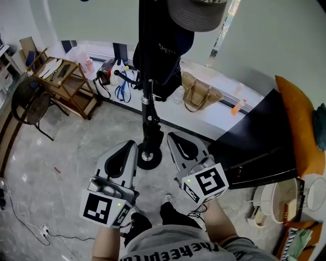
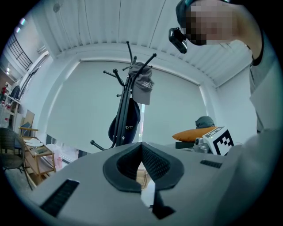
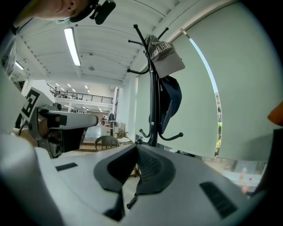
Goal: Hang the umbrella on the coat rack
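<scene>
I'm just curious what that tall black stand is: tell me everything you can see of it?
The coat rack is a slim black pole, seemingly metal, standing upright on a round base on the pale marbled floor. Curved ball-tipped hooks branch off it. A grey cap sits on top; a dark navy item hangs beneath.

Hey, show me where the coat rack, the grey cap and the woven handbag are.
coat rack (image 1: 151,133), head view, on the thick lower pole above the base.
grey cap (image 3: 166,57), right gripper view, on the middle of the cap.
woven handbag (image 1: 199,96), head view, on the bag's front.
</scene>
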Action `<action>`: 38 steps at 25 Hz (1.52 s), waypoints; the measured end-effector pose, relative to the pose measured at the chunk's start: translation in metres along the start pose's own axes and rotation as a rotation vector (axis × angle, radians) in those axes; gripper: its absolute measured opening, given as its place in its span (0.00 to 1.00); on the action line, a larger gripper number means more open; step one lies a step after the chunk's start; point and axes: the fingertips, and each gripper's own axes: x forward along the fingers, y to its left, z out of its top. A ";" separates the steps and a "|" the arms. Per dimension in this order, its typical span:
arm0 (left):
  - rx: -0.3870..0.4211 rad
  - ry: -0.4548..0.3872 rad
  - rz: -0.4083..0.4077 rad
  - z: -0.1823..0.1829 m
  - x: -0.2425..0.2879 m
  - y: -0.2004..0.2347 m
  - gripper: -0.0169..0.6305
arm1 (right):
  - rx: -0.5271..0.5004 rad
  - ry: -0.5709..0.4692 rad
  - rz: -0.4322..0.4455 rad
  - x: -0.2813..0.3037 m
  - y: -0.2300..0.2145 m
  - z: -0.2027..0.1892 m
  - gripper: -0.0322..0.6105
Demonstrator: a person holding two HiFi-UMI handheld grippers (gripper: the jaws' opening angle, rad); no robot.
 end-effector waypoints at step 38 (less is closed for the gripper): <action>0.014 -0.050 -0.147 0.024 -0.043 -0.013 0.05 | -0.006 -0.085 -0.136 -0.055 0.048 0.037 0.07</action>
